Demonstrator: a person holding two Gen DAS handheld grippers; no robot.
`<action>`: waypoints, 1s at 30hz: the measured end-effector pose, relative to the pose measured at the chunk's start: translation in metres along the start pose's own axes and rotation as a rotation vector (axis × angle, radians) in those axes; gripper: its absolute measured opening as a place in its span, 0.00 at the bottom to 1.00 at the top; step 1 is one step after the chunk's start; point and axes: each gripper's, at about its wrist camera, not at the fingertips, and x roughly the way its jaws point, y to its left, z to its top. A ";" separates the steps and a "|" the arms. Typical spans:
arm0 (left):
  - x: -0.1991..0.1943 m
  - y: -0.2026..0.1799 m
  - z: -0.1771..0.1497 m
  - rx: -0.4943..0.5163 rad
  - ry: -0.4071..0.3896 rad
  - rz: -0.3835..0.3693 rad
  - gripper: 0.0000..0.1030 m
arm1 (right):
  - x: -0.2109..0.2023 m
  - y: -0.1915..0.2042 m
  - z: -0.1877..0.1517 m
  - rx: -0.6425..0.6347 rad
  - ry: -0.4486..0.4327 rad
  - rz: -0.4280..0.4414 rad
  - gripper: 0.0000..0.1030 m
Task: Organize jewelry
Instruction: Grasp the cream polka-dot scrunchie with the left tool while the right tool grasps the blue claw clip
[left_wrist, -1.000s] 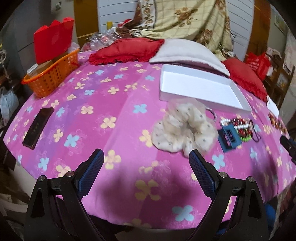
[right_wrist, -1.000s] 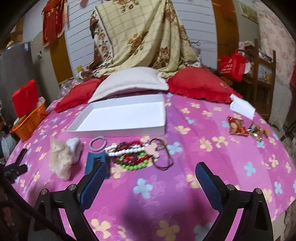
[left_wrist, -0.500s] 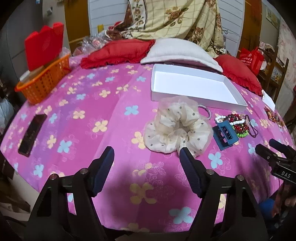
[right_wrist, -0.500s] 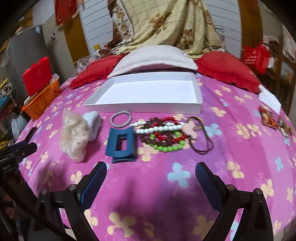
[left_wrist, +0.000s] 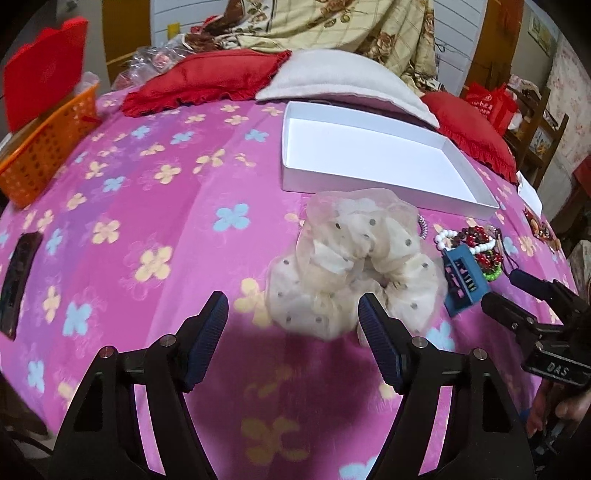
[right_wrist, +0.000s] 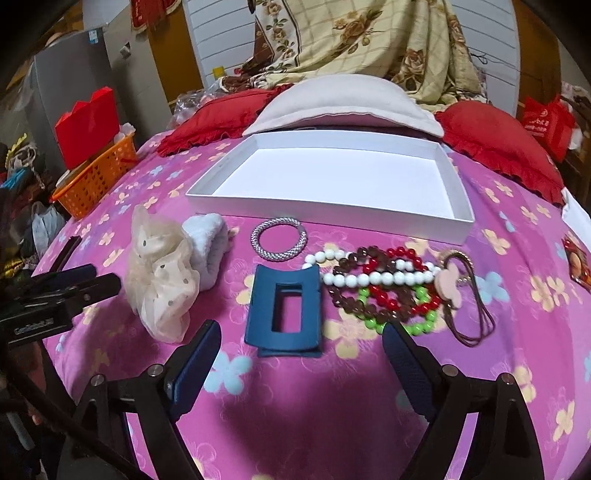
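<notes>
Two claws spread wide, holding nothing. Left claw (left_wrist: 291, 317) just before cream scrunchie (left_wrist: 354, 266). Right claw (right_wrist: 301, 349) just before blue hair clip (right_wrist: 283, 310). Bead bracelets (right_wrist: 384, 291), silver bracelet (right_wrist: 279, 238) lie before white tray (right_wrist: 332, 206) on bed.

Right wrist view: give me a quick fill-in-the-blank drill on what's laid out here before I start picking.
1. The white box holds ____ so far.
2. The hair clip right in front of the right claw is ____ in colour.
3. The silver bracelet lies between the box and the ____.
4. Both the right claw and the left claw are ____.

Missing words: nothing; blue; hair clip; open
</notes>
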 end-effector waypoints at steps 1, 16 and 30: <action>0.007 0.000 0.003 0.000 0.014 -0.003 0.71 | 0.002 0.001 0.001 -0.004 0.004 -0.001 0.84; 0.055 -0.004 0.018 -0.011 0.097 -0.160 0.30 | 0.034 0.007 0.008 -0.011 0.064 -0.007 0.48; -0.020 -0.007 0.016 -0.050 -0.015 -0.208 0.08 | -0.006 0.005 -0.001 0.045 0.006 0.087 0.45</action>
